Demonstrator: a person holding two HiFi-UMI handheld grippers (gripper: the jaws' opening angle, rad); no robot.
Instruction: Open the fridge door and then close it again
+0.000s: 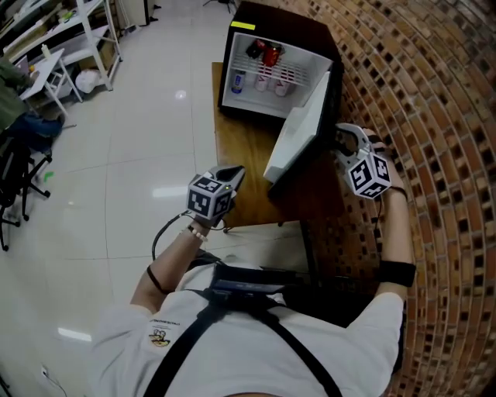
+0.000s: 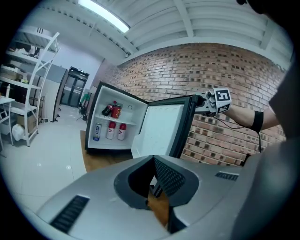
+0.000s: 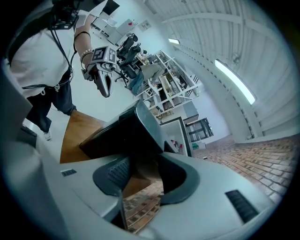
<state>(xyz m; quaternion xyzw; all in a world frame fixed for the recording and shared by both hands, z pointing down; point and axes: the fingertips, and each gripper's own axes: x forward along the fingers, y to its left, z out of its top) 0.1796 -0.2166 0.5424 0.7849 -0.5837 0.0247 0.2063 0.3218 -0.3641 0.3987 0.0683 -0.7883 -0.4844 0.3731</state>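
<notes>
Grey and empty, the left hand-held gripper [image 1: 234, 174] hovers, jaws together. One wooden bench [image 1: 240, 147] bears one boxy black mini fridge [image 1: 291, 23] holding five drinks [image 1: 262, 77]. Its flat white-lined door [image 1: 298, 139] stands open, with the right hand-held gripper [image 1: 346, 138] just beside it, jaws parted.

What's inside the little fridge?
On the fridge's top shelf are a red can and a dark one. Below stand a blue-and-white can and two red-and-white ones. The open door hides the bottom right corner.
</notes>
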